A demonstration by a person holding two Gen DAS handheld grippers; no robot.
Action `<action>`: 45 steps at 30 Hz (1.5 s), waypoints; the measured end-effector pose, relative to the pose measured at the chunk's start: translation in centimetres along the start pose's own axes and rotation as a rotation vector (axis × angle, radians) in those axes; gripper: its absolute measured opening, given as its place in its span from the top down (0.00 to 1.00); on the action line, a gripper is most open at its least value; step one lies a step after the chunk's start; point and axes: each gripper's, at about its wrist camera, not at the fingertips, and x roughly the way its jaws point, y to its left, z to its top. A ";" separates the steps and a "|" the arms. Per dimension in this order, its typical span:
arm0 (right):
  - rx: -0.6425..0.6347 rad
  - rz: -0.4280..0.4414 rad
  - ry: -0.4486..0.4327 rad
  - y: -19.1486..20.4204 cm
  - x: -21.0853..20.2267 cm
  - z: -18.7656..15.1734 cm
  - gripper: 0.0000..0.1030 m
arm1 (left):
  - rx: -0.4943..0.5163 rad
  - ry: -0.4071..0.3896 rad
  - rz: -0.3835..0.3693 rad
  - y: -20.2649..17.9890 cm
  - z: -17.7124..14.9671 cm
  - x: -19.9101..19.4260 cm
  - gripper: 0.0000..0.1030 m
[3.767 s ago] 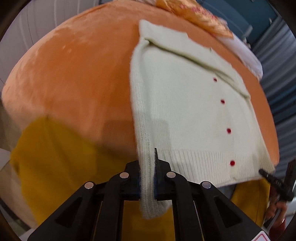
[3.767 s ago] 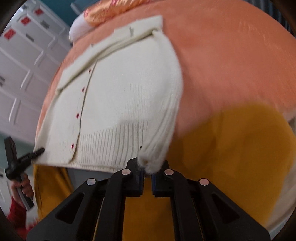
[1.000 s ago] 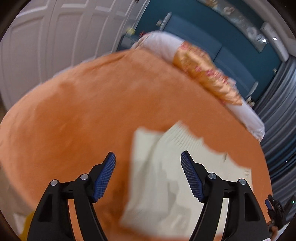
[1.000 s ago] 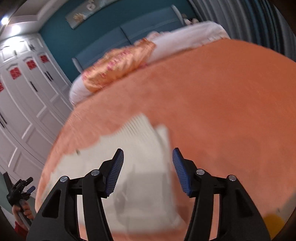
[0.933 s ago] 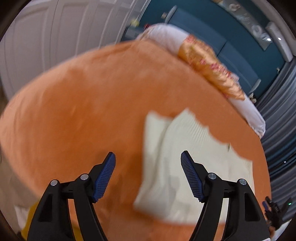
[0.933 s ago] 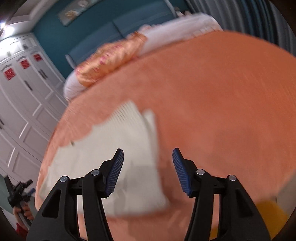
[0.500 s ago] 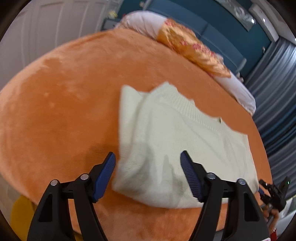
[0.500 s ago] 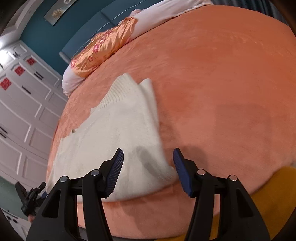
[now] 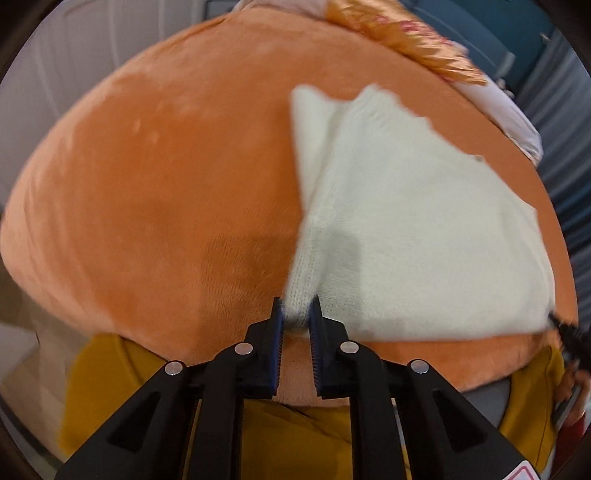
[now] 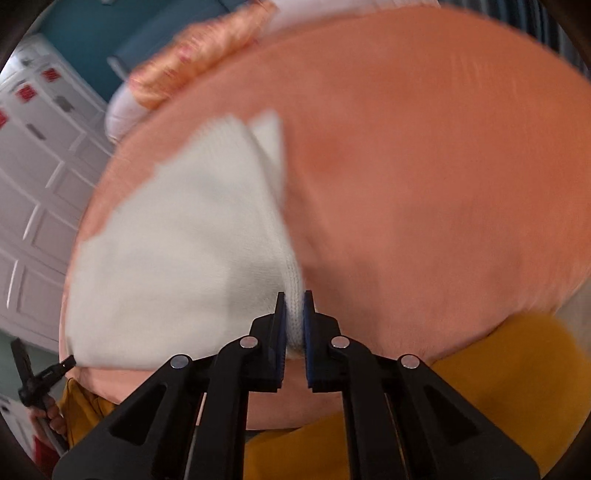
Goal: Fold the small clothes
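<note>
A small cream knit cardigan lies folded in half on the orange bedspread; its buttons are hidden. It also shows in the right wrist view. My left gripper is shut on the near left corner of the cardigan at the fold. My right gripper is shut on the near right corner of the cardigan. Each gripper appears small at the edge of the other's view: the right gripper and the left gripper.
The orange bedspread ends just in front of both grippers, with yellow fabric below the edge. An orange patterned pillow and a white pillow lie at the far end. White wardrobe doors stand to the left.
Both grippers were open above the folded cardigan. They have dropped to its near edge and closed on its two near corners.
</note>
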 end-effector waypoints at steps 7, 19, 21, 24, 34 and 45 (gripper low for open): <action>-0.082 -0.055 -0.054 2.3 -3.2 1.7 0.76 | 0.008 -0.137 0.089 -0.8 1.4 -4.6 0.58; -0.122 0.005 -0.147 7.3 1.5 10.1 0.40 | -0.016 -0.186 -0.044 -6.2 12.2 0.0 0.34; -0.123 -0.008 -0.129 7.6 3.1 10.8 0.40 | -0.017 -0.156 -0.035 -7.0 13.5 2.7 0.34; -0.124 -0.029 -0.089 7.4 5.8 11.7 0.40 | -0.019 -0.121 -0.015 -7.3 14.5 5.1 0.35; -0.145 0.125 -0.264 9.7 1.0 13.8 0.90 | 0.048 -0.236 -0.053 -8.4 16.1 2.3 0.93; -0.138 -0.064 -0.102 7.5 9.1 13.5 0.86 | 0.012 -0.173 0.096 -7.2 15.3 9.1 0.87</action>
